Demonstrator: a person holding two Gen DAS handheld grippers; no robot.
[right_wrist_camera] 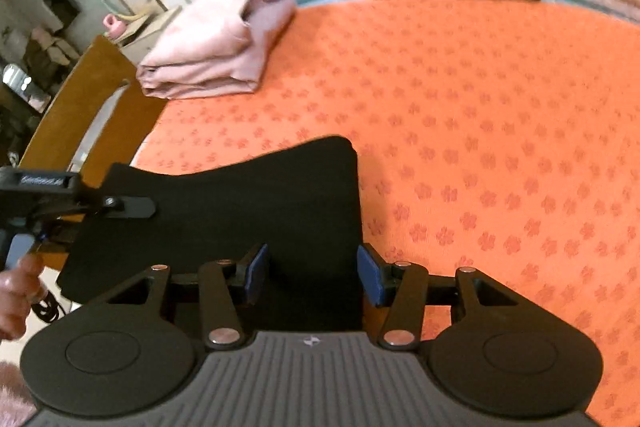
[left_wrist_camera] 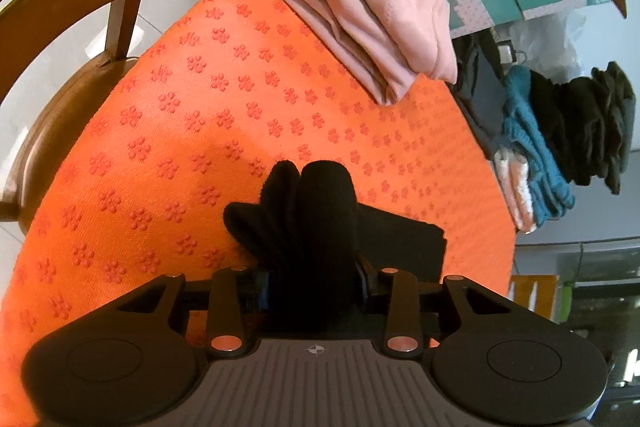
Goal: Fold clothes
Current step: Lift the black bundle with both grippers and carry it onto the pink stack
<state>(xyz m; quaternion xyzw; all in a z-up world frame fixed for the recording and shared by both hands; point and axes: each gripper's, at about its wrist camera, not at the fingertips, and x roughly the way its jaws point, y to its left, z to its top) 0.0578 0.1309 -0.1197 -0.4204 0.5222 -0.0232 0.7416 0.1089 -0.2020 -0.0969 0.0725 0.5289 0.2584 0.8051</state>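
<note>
our left gripper [left_wrist_camera: 316, 279] pinches a bunch of the black cloth [right_wrist_camera: 240, 203] at the near edge of the orange mat [right_wrist_camera: 480, 147], and our right gripper [right_wrist_camera: 312, 275] is spread wide right over it, its long side running left to right.

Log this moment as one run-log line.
left gripper: shut on black garment | right gripper: open over it | pink garment: folded

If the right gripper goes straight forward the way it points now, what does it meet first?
The right gripper, open, would probably first meet the black garment already lying between its jaws; beyond that comes the bare orange mat.
</note>
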